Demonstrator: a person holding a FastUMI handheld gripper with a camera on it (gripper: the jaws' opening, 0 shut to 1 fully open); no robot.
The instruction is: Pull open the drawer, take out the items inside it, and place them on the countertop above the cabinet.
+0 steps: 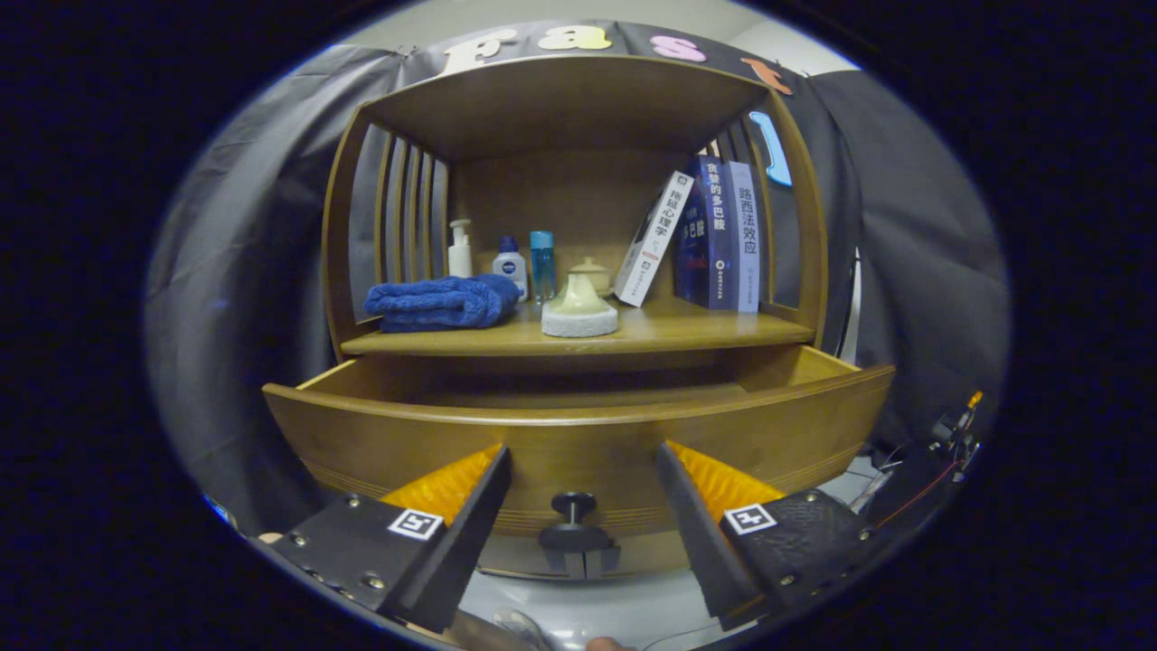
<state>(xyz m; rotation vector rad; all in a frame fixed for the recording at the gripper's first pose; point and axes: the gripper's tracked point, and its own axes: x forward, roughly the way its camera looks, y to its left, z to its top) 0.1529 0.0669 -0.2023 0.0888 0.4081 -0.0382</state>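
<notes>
Three books [714,237] and three bottles [512,265] above one pulled-out drawer [578,434] (gripper [583,470] fingers spread, empty)

Drawer [578,434] front: wood, smooth satin varnish, fine grooves low down. Knob [573,503]: dark, matt. Towel [438,303]: plush cloth. My gripper [583,470], open around the knob without touching: ribbed pads, rough-textured matt housing. Books [719,235]: glossy paper covers.

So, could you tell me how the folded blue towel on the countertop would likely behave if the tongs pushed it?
The blue towel looks soft and loosely folded, so it would probably bunch or unfold rather than slide stiffly. It seems light. The bottles stand close behind it, so a push might topple them. The tongs are open, flanking the drawer knob.
</notes>
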